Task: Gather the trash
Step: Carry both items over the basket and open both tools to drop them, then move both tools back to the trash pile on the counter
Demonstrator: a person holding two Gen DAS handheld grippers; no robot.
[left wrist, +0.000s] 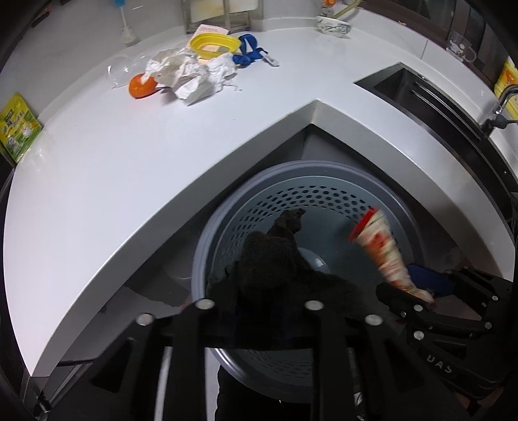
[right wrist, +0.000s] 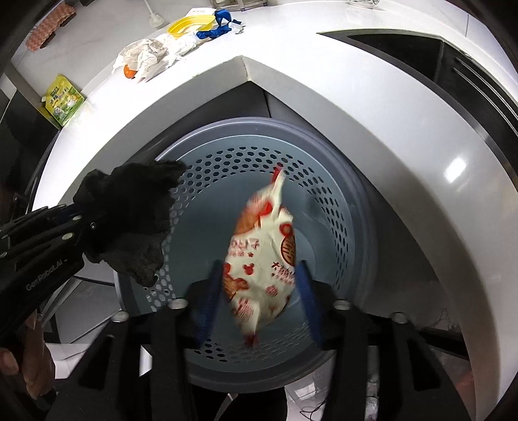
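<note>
A grey perforated bin (left wrist: 401,207) (right wrist: 340,181) stands on the floor below the white counter corner. My left gripper (left wrist: 259,291) (right wrist: 94,223) is shut on a dark crumpled cloth (left wrist: 275,256) (right wrist: 129,220) held over the bin's left rim. My right gripper (right wrist: 259,285) (left wrist: 421,291) hangs over the bin mouth, its blue pads (right wrist: 210,291) spread apart. A white and red snack wrapper (right wrist: 262,259) (left wrist: 385,252) sits between them, blurred; contact with the pads is unclear.
On the counter (left wrist: 97,194) lie crumpled paper (left wrist: 181,71), an orange (left wrist: 140,85), a yellow container (left wrist: 213,43), a blue item (left wrist: 247,51) and a green packet (left wrist: 17,129). A sink (left wrist: 417,94) is at the right, a bowl (left wrist: 333,26) behind.
</note>
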